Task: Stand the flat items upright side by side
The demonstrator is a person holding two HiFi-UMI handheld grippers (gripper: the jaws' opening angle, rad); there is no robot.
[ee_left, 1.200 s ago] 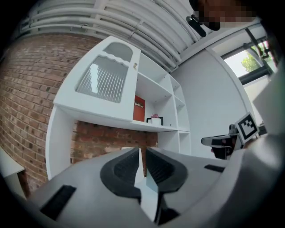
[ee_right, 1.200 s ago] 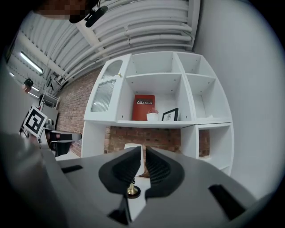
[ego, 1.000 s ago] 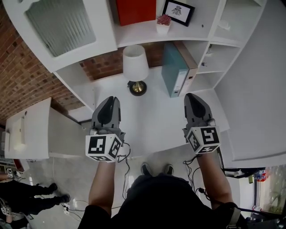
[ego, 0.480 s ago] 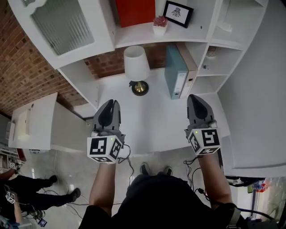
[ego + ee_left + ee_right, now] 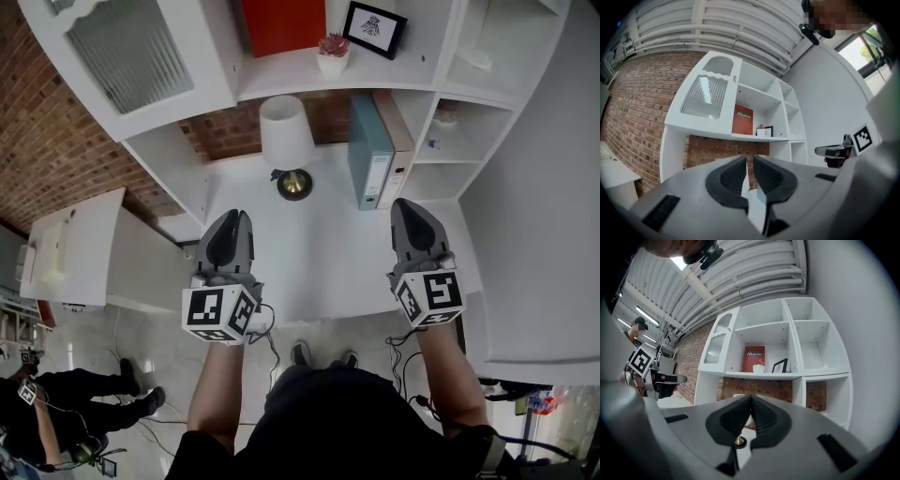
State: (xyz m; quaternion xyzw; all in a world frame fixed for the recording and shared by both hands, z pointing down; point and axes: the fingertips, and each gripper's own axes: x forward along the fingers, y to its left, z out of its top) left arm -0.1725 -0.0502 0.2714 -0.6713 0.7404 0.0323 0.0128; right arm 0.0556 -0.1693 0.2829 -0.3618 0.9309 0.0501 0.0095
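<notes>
Two binders stand upright side by side on the white desk (image 5: 319,253), a teal one (image 5: 370,150) and a tan one (image 5: 398,141), against the shelf divider. My left gripper (image 5: 232,217) hovers level over the desk's near left part, jaws almost touching with nothing between them (image 5: 750,158). On the near right my right gripper (image 5: 405,204) hovers just short of the binders, also shut and empty (image 5: 750,397).
A white lamp (image 5: 287,136) stands at the back of the desk between the grippers. The shelf above holds a red box (image 5: 284,23), a small plant pot (image 5: 332,54) and a framed picture (image 5: 374,26). A side table (image 5: 66,262) is at the left.
Both grippers have drifted slightly toward me, away from the lamp and binders. Their jaws look the same. A person on the floor at lower left has shifted.
</notes>
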